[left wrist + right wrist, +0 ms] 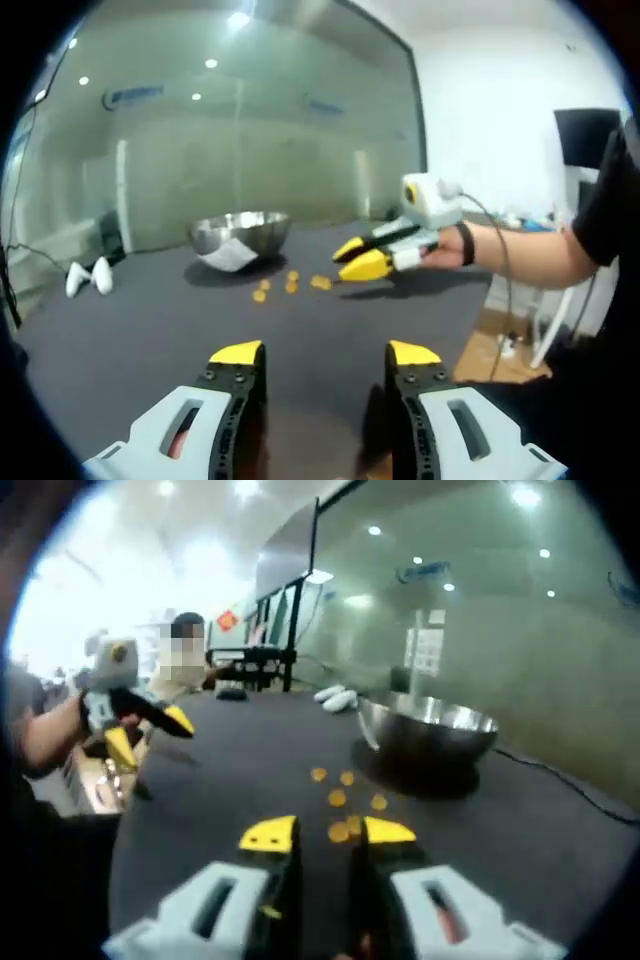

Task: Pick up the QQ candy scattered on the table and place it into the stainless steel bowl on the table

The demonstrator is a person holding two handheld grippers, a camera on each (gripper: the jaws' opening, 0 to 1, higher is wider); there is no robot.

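On the dark table: steel bowl upright, candies loose just in front of it.
My right gripper sits low over the nearest candies, jaws slightly apart, gripping nothing I can see, probably lining up a pick. My left gripper hangs back, wide open, empty, clear of the work. Blue wall lettering too blurred to read.

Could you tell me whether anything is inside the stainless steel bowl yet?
From both views, the stainless steel bowl shows mostly its outer wall and rim; its inside is hidden, so I cannot tell. Several QQ candies lie on the table before it.
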